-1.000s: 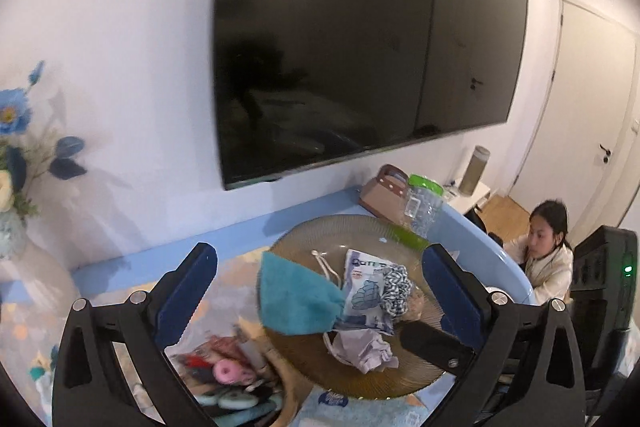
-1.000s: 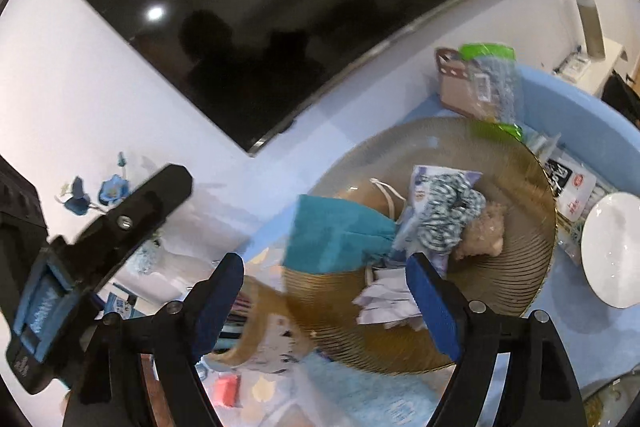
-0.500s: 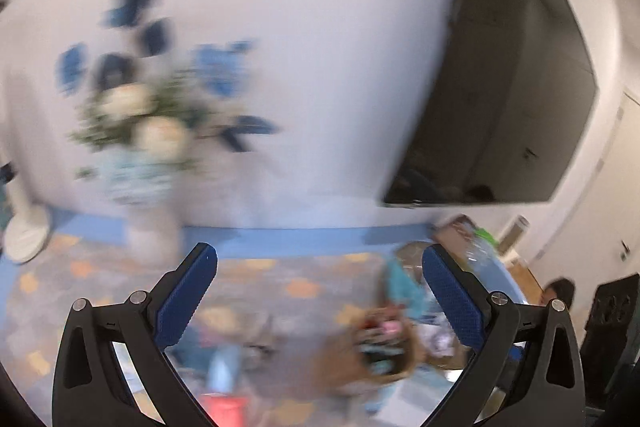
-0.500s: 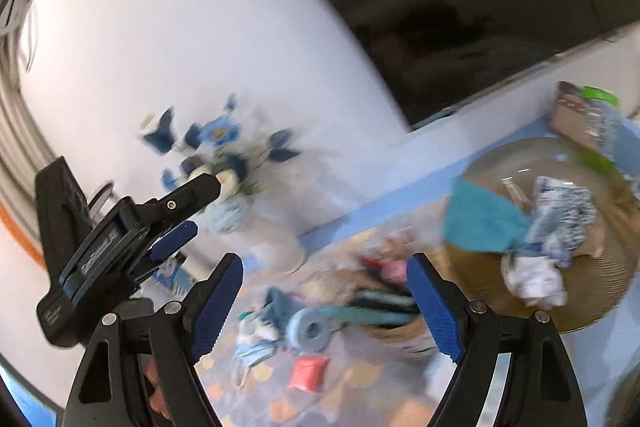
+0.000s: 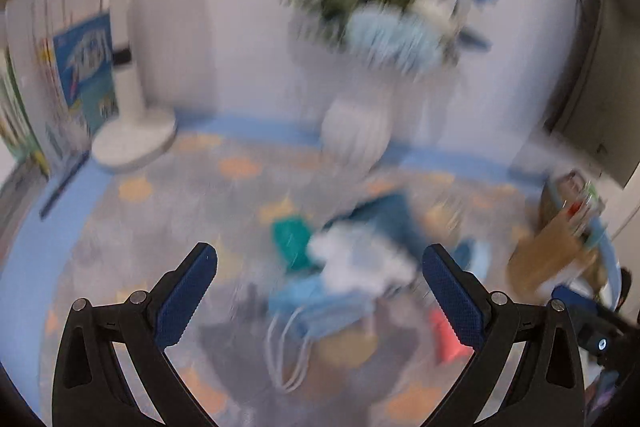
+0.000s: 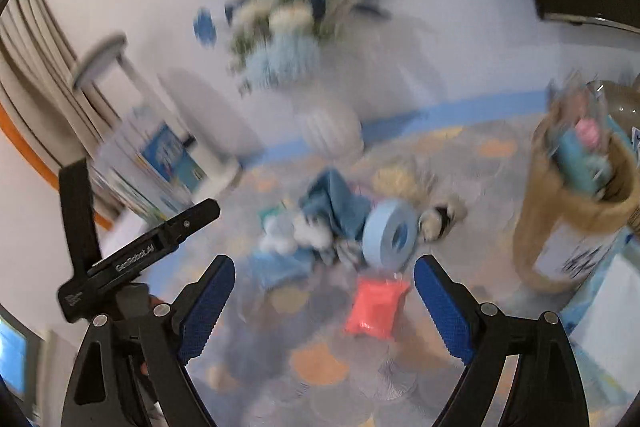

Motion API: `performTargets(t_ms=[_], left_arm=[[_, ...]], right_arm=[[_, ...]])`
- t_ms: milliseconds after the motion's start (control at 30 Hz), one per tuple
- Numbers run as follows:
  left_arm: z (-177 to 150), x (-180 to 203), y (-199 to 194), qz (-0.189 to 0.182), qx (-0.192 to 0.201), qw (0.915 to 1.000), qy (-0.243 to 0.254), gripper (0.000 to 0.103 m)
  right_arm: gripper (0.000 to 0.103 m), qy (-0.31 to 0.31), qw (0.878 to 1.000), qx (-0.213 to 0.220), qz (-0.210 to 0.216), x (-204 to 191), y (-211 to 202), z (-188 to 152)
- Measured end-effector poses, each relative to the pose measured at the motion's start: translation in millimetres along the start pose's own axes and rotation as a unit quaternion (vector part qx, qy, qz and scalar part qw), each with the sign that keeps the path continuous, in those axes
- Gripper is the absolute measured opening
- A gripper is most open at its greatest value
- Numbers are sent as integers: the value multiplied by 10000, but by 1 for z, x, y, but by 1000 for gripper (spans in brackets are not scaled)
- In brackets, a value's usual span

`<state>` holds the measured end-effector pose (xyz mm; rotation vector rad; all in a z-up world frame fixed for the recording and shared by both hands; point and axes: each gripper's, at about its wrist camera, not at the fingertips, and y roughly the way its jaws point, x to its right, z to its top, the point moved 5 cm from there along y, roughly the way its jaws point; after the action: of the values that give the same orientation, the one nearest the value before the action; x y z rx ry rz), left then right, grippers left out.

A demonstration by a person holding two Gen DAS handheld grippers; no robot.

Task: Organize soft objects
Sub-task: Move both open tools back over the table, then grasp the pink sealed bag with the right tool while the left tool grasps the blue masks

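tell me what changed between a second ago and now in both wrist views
Both views have swung away from the TV and the gold plate to the pile of soft things: blue cloth, face mask, blue tape roll and pink packet beside the flower vase. The right tongs are opening with nothing between them. The left tongs are as open as before, also empty. Nothing was picked up.

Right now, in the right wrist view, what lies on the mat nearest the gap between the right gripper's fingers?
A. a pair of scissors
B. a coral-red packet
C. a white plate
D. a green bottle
B: the coral-red packet lies flat on the patterned mat just ahead of the right gripper, whose jaws are opening with nothing between them.
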<state>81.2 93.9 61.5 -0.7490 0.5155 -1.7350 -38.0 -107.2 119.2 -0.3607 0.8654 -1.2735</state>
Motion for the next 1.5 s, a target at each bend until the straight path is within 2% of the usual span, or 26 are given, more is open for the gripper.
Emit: performTargets(t_ms=[133, 400, 533, 600, 667, 733, 1067, 1133, 1300, 1400, 1500], left_arm=[[-32, -3, 31, -216, -398, 9987, 234, 102], [-44, -1, 75, -389, -819, 9957, 180, 102], [-48, 7, 86, 13, -690, 9954, 663, 102], [-50, 11, 90, 245, -729, 9936, 824, 103], [-51, 15, 91, 462, -739, 9916, 957, 103], [-51, 14, 91, 452, -731, 9924, 886, 103], [-51, 11, 92, 448, -741, 9924, 871, 103], [-51, 11, 92, 450, -744, 9924, 872, 103], [-51, 12, 92, 452, -746, 9924, 871, 103], [-51, 12, 92, 451, -747, 9924, 871, 103], [-51, 12, 92, 450, -747, 9924, 872, 103]], right_arm=[[90, 17, 9990, -300, -328, 5, 34, -24], [90, -540, 9868, -629, -1392, 17, 78, -48], [91, -467, 9844, -712, -1539, 27, 96, -52], [103, -649, 9839, -551, -1574, 27, 100, -55], [103, -891, 9785, -635, -1747, 24, 107, -59], [103, -1090, 9713, -727, -1987, 20, 111, -61], [103, -957, 9761, -666, -1834, 23, 107, -60], [99, -881, 9783, -606, -1775, 24, 106, -59], [61, -683, 9786, -333, -1912, 31, 92, -56], [45, -559, 9834, -208, -1715, 35, 85, -54], [40, -441, 9897, -110, -1355, 36, 78, -54]])
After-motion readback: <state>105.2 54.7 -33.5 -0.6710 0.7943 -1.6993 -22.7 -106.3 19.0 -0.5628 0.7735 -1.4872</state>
